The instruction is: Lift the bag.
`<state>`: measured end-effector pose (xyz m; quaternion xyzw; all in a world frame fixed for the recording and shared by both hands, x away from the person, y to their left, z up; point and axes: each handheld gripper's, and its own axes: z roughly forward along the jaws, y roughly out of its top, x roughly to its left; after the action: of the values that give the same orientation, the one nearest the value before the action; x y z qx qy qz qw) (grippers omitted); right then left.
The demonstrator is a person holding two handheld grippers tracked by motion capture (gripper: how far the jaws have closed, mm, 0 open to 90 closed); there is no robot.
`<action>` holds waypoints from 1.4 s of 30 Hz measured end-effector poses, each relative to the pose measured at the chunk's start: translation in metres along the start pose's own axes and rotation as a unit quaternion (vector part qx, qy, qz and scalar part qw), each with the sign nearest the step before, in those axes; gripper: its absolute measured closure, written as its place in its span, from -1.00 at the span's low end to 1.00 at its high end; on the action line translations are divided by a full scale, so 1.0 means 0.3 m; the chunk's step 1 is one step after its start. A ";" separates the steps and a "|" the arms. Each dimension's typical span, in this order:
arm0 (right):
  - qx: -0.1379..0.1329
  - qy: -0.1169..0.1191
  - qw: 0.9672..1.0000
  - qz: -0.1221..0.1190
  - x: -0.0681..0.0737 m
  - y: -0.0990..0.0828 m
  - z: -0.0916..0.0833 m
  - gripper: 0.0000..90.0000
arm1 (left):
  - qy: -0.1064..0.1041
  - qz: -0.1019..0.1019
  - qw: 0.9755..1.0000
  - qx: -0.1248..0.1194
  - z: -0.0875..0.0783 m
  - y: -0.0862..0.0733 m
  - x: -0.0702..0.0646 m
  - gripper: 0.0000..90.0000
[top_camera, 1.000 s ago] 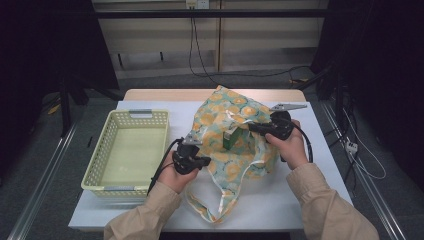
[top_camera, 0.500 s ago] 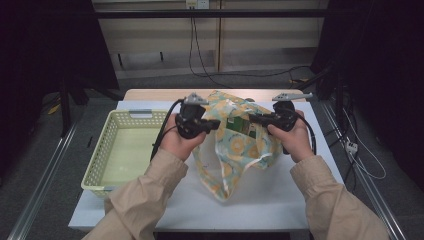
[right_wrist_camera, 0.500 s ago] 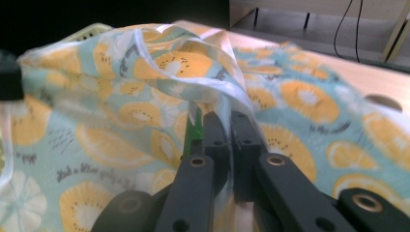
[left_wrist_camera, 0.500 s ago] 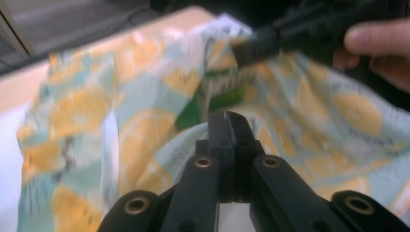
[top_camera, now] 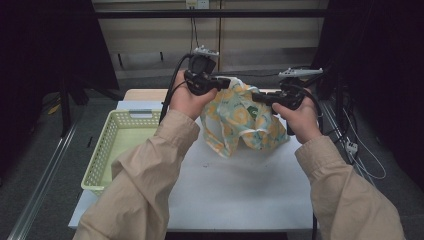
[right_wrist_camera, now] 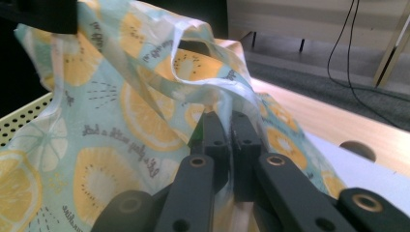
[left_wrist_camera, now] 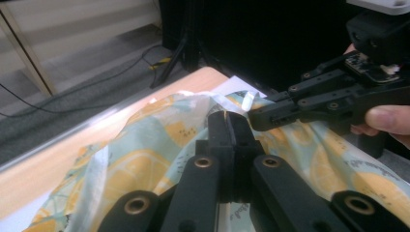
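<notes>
A pale green bag printed with lemon slices [top_camera: 239, 120] hangs above the white table top [top_camera: 240, 185], held up between both hands. My left gripper [top_camera: 226, 83] is shut on the bag's upper left edge; in the left gripper view its jaws pinch the bag's cloth [left_wrist_camera: 145, 154]. My right gripper [top_camera: 256, 97] is shut on the bag's upper right edge, and in the right gripper view its jaws clamp the lemon bag [right_wrist_camera: 111, 145] just under a loose handle strap [right_wrist_camera: 193, 82]. The other hand's gripper [left_wrist_camera: 333, 96] reaches in from the right in the left gripper view.
A pale yellow perforated basket [top_camera: 111, 150] stands at the table's left, below my left forearm. Cables [top_camera: 365, 150] hang off the right of the table. A shelf unit [top_camera: 215, 35] stands behind the table, dark on both sides.
Both hands have risen and lifted the bag off the table. The left hand climbed furthest and moved away from the person. The bag now hangs between the grippers instead of lying flat.
</notes>
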<state>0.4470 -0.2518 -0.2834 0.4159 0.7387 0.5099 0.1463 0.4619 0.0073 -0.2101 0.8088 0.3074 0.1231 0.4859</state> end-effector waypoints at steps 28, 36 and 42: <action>0.010 0.056 0.997 0.045 0.042 -0.121 -0.029 -0.34 | -0.035 -0.010 0.999 0.029 -0.071 -0.197 0.018 -0.47; 0.021 0.035 0.999 0.003 0.067 -0.205 -0.094 -0.50 | -0.055 -0.004 0.998 0.005 -0.158 -0.354 0.038 -0.77; 0.026 0.039 0.999 -0.002 0.068 -0.261 -0.126 -0.54 | -0.060 -0.002 0.998 0.022 -0.204 -0.441 0.056 -0.82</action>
<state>0.3740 -0.2705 -0.3311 0.3982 0.7576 0.5059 0.1073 0.3945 0.1060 -0.2953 0.8246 0.2826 0.0666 0.4856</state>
